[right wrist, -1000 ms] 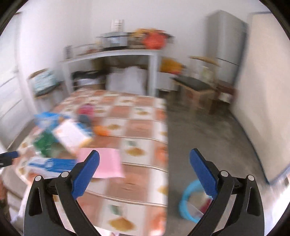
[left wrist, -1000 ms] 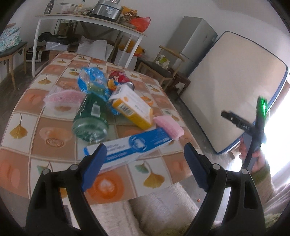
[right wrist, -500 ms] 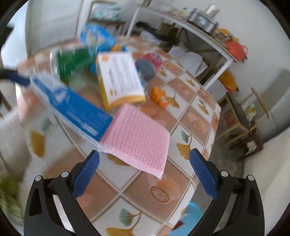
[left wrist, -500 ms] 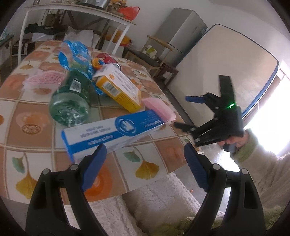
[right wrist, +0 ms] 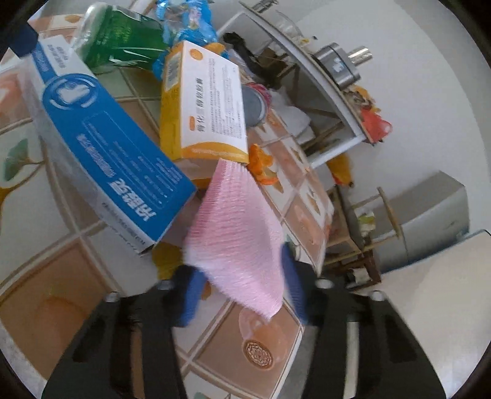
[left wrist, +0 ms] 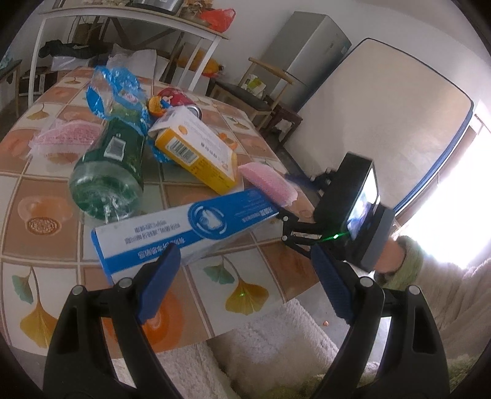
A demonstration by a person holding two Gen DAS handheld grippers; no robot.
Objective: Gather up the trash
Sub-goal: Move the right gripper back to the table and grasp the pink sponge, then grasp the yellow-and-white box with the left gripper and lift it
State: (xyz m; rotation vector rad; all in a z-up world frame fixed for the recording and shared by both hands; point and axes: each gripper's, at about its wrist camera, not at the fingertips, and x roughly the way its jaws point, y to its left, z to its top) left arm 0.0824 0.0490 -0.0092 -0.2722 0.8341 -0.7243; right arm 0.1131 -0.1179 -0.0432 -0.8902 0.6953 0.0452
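A pile of trash lies on the tiled table (left wrist: 46,214): a blue and white box (left wrist: 184,227), an orange box (left wrist: 196,150), a green bottle (left wrist: 110,172), a blue wrapper (left wrist: 113,89) and a pink sponge cloth (left wrist: 267,184). My left gripper (left wrist: 242,285) is open, just short of the blue box's near end. In the right wrist view my right gripper (right wrist: 242,294) has its blue pads on either side of the pink cloth (right wrist: 236,233), narrowed but blurred. The blue box (right wrist: 101,144) and orange box (right wrist: 205,107) lie beyond.
A second pink cloth (left wrist: 67,135) lies at the table's left. A red can (left wrist: 175,95) and orange scraps (right wrist: 260,162) sit behind the boxes. A white rug (left wrist: 270,343) lies below the table edge. A shelf table (left wrist: 129,15), chair (left wrist: 245,92) and fridge (left wrist: 307,52) stand behind.
My right gripper has swung down to the table's right edge, rolled over, and narrowed around the pink cloth. My left gripper has come closer to the blue box.
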